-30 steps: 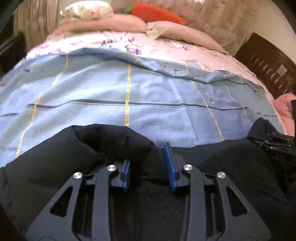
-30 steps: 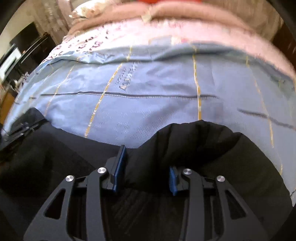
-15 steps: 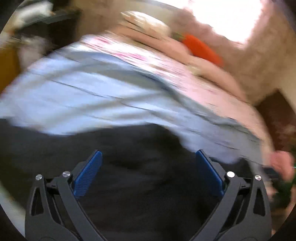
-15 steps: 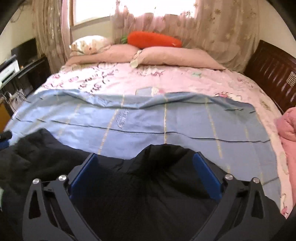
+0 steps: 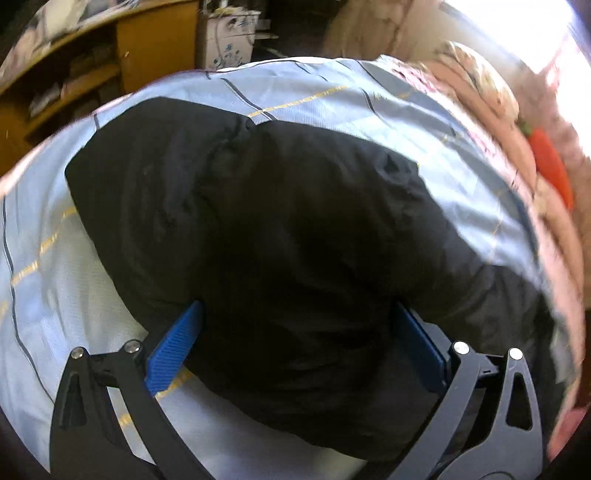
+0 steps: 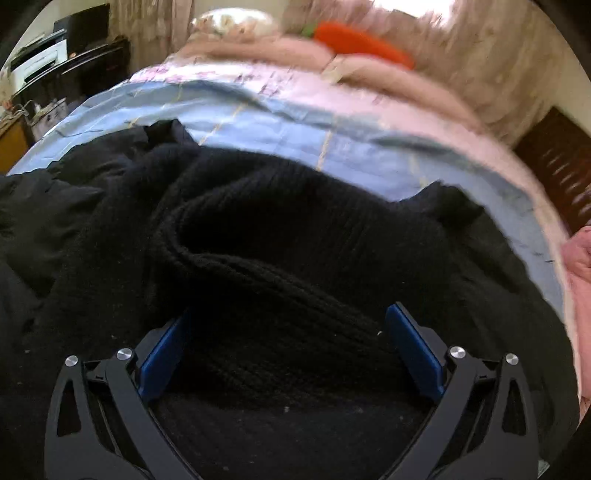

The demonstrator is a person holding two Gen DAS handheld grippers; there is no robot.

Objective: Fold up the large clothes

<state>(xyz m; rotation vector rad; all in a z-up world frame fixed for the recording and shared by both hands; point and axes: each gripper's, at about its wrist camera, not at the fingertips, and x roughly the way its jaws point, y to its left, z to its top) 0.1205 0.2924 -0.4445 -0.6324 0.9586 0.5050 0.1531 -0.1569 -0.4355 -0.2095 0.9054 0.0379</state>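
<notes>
Black knit garment spread in rumpled folds on blue striped sheet over bed. Left gripper spread wide above garment, blue pads clear of fabric. Right gripper likewise wide apart over ribbed knit, clamping nothing. Orange carrot-shaped pillow at bed head.

No text, label, brand, number or sign can be read in either view. Faint dark marks are seen on a white box at the top of the left wrist view, but they are too blurred to be made out as letters.
</notes>
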